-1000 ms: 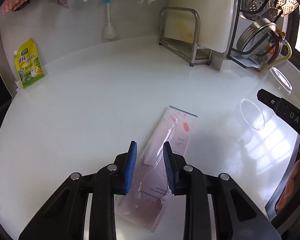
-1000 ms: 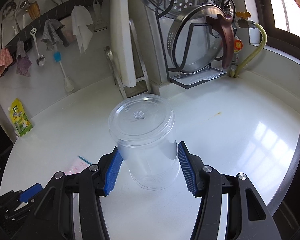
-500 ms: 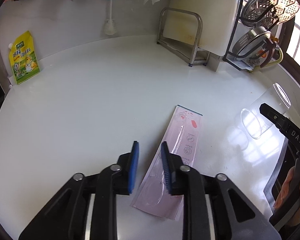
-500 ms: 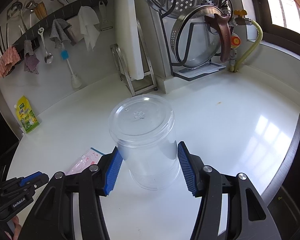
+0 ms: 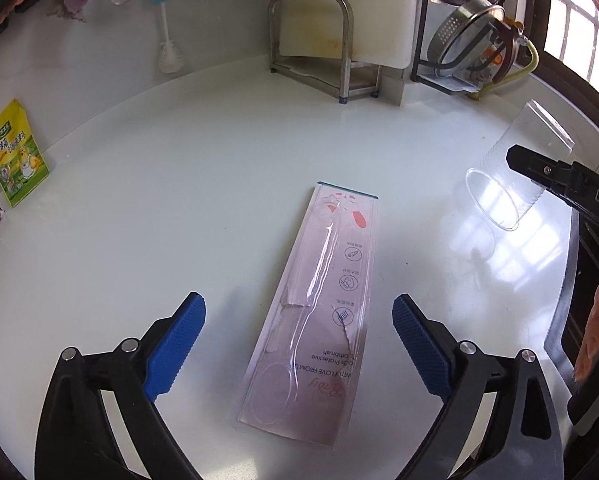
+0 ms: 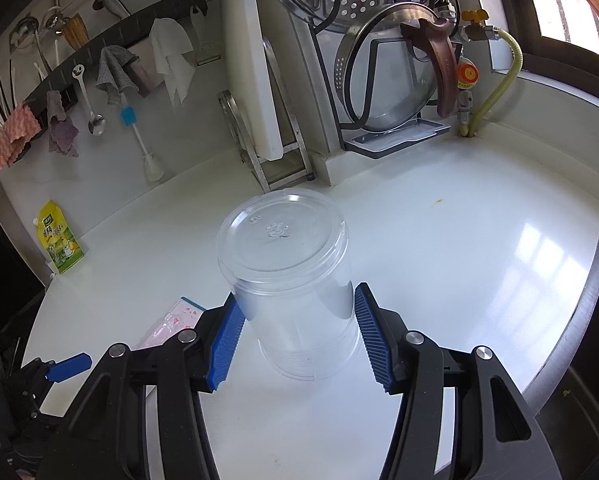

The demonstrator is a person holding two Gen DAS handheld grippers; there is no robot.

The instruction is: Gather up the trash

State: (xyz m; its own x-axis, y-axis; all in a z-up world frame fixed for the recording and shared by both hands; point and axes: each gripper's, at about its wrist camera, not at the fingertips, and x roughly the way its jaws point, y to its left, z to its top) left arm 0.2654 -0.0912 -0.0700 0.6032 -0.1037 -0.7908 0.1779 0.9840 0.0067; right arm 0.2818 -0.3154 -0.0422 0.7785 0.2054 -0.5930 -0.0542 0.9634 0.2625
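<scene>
Left gripper jaws having just been opening wide, toothbrush package now lying flat between them on desk, while right gripper is clamping clear cup; thin flat package risking slipping under closing jaws.

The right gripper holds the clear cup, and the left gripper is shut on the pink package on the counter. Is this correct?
Not quite. The left gripper is open: its jaws have just been opening, and the pink package lies free between them, per the left wrist view. The right gripper does hold the clear cup.
</scene>
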